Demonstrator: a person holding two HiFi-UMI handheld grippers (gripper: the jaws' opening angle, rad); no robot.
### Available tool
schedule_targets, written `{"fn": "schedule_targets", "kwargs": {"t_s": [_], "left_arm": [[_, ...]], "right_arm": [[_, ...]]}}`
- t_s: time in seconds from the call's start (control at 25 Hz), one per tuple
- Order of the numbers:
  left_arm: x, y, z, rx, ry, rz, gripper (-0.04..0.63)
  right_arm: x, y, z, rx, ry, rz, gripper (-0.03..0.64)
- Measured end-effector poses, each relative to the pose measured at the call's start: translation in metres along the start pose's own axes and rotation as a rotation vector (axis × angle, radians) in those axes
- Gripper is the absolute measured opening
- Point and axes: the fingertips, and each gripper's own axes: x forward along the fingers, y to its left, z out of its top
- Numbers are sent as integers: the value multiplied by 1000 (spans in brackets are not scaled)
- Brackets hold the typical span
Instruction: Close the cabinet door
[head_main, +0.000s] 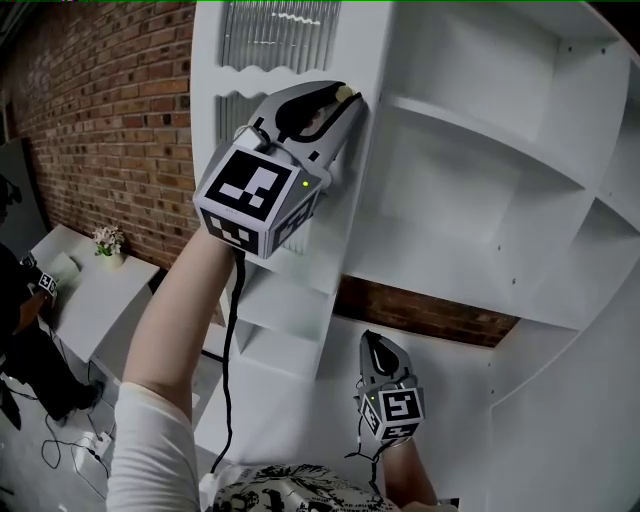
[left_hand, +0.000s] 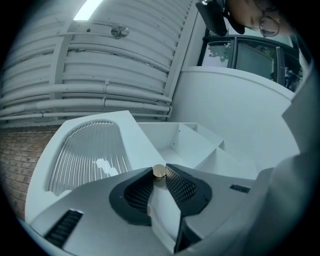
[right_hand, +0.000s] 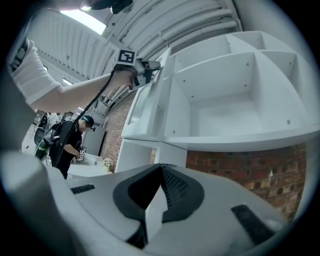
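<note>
The white cabinet door (head_main: 290, 215) has ribbed glass panes (head_main: 280, 35) and stands open at the left of the open shelves (head_main: 480, 170). My left gripper (head_main: 340, 105) is raised and shut on the door's free edge, right by a small brass knob (head_main: 346, 93). In the left gripper view the door's edge (left_hand: 162, 210) sits between the pads, with the knob (left_hand: 159, 171) at the tips of the left gripper (left_hand: 159, 181). My right gripper (head_main: 372, 343) hangs low, under the shelves, shut and holding nothing. The right gripper view shows that gripper (right_hand: 161, 172) pointing at the cabinet's underside.
A brick wall (head_main: 100, 120) runs behind and left of the cabinet. A white table (head_main: 90, 300) with a small flower pot (head_main: 108, 242) stands at the lower left, with a person (head_main: 15, 330) beside it. A black cable (head_main: 232, 350) hangs from the left gripper.
</note>
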Motion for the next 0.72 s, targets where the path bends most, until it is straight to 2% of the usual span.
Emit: {"fn": "schedule_targets", "kwargs": {"t_s": [0.36, 0.72], "left_arm": [[29, -9, -21, 29, 59, 27, 94], [42, -7, -34, 65, 52, 60, 94]], "right_arm": [[9, -22, -3, 0, -9, 19, 5], [11, -26, -13, 8, 11, 6, 6]]}}
